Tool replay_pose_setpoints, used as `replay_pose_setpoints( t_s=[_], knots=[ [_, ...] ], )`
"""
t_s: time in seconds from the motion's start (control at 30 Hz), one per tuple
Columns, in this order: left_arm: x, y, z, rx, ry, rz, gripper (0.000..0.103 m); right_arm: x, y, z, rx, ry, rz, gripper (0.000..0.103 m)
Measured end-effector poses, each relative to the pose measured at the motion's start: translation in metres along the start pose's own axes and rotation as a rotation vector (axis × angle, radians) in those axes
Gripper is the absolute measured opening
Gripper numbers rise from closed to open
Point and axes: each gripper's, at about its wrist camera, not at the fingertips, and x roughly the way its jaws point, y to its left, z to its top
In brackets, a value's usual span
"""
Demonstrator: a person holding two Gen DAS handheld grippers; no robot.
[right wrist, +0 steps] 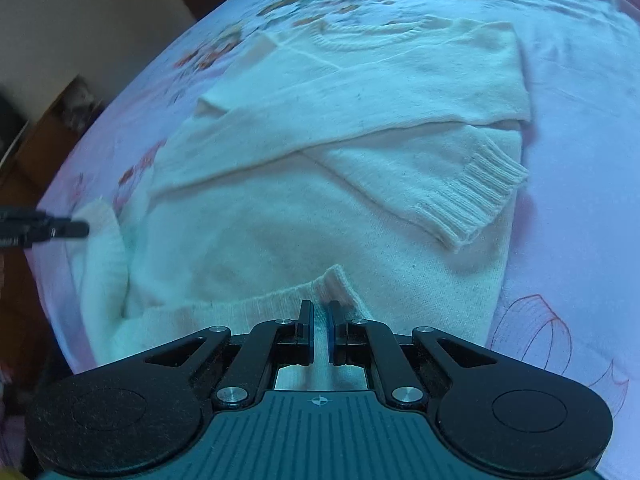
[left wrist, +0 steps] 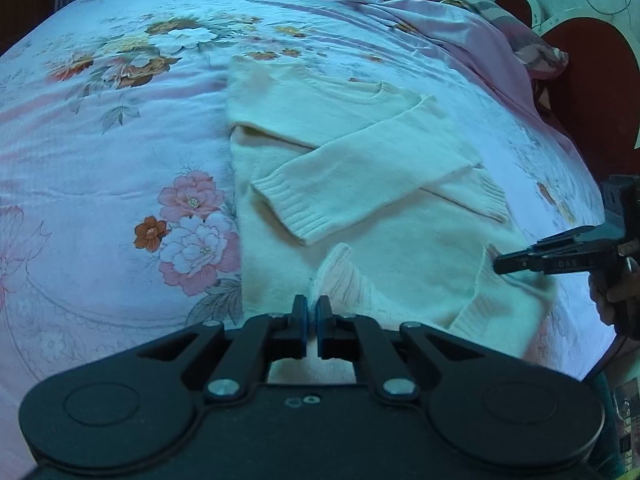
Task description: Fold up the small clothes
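- Left gripper (left wrist: 311,312), in the left wrist view, sits at 6 o'clock with its blue-padded jaws drawn almost together on the lifted near hem corner of the cream-white knitted sweater (left wrist: 360,184); a thin ridge of knit rises between them, so you appear to have a pinch, though how deep it goes I cannot tell.
- Sweater lies at the centre of that view on the pale floral bedsheet (left wrist: 100,128), neck ribbing toward 12 o'clock, both sleeves crossed over the chest.
- At 3 o'clock you can see your right gripper (left wrist: 505,267) nipping the other hem corner; keep both corners level so the fold line runs straight.
- Right wrist view: the right gripper (right wrist: 319,322) at 6 o'clock is clamped narrow on a strip of ribbed hem that runs back through the jaws, a firm hold.
- From here the ribbed sleeve cuff (right wrist: 480,196) lies at 2 o'clock and the left gripper (right wrist: 68,229) reaches in at 9 o'clock.
- My judgement is that you are starting the bottom-to-top fold: lift only enough to clear the crossed sleeves, carry both corners toward the neckline together, and keep the hem taut between them so it does not sag or drag the sleeves askew.
- Loose knit stretches, so do not pull your hands apart hard.
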Motion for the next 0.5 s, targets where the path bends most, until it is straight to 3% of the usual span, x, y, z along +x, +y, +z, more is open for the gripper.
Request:
replay_pose_setpoints(
  t_s=[0.17, 0.27, 0.3, 0.37, 0.5],
  knots=[
    [0.004, 0.001, -0.004, -0.014, 0.01, 0.005, 0.002, -0.003, 0.011, -0.007, -0.072, 0.003, -0.013, 0.0],
    [0.004, 0.0, -0.004, -0.01, 0.009, 0.007, 0.003, -0.017, 0.02, -0.008, -0.139, -0.077, -0.06, 0.001],
    [0.005, 0.0, -0.005, -0.009, 0.013, 0.009, 0.003, -0.017, 0.02, -0.004, -0.142, -0.07, -0.075, 0.004],
    [0.008, 0.001, -0.005, -0.017, 0.019, 0.017, 0.003, -0.014, 0.015, 0.001, -0.125, -0.056, -0.087, 0.035],
    [0.012, -0.001, -0.007, -0.014, 0.028, 0.024, 0.003, 0.0, 0.006, 0.004, -0.115, 0.01, -0.059, 0.037]
  ],
)
